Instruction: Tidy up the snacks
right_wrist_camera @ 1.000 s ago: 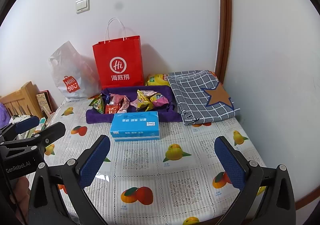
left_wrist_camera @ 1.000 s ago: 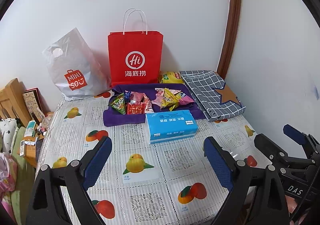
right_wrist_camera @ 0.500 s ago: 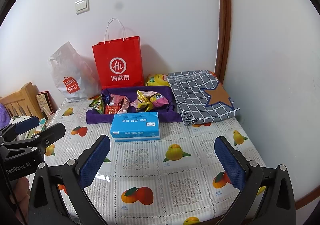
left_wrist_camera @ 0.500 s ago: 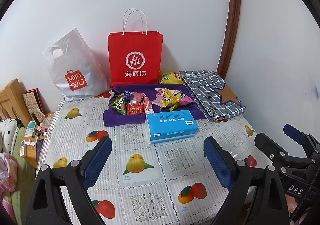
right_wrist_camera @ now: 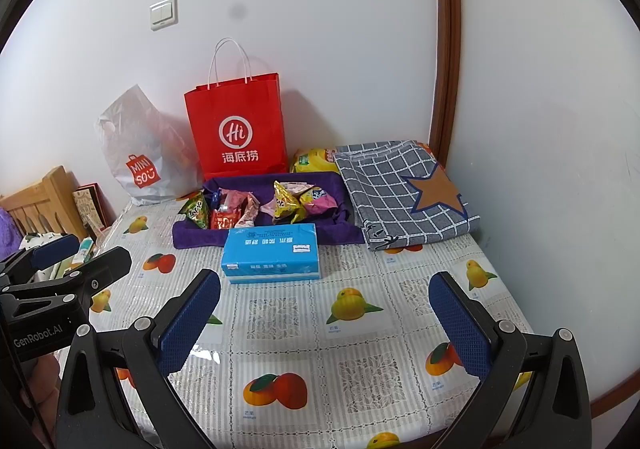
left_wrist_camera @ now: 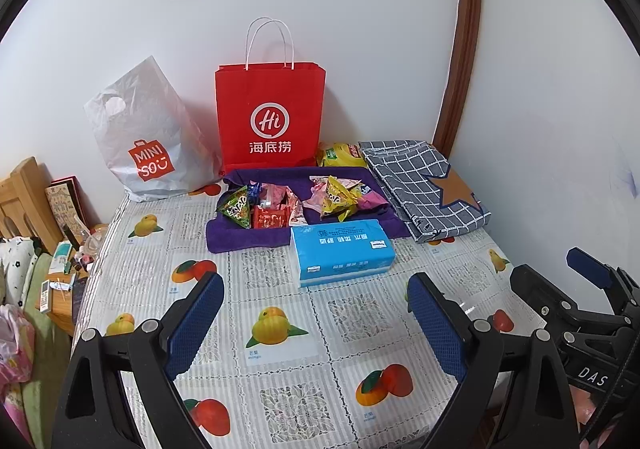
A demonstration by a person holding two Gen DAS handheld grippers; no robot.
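While both jaws gape empty, the left hand-held gripper [left_wrist_camera: 316, 309] and right hand-held gripper [right_wrist_camera: 324, 309] hover over the tabletop [left_wrist_camera: 352, 329]; snacks [left_wrist_camera: 296, 201] lie at twelve o'clock, behind a tissue pack [left_wrist_camera: 340, 251].

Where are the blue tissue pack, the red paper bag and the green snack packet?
blue tissue pack [left_wrist_camera: 340, 249], left wrist view, middle of its top face.
red paper bag [right_wrist_camera: 236, 129], right wrist view, front panel at the logo.
green snack packet [left_wrist_camera: 237, 207], left wrist view, packet's front.

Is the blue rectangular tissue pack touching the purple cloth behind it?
Touching. In the right wrist view, the blue rectangular tissue pack overlaps the purple cloth's front edge, no gap visible.
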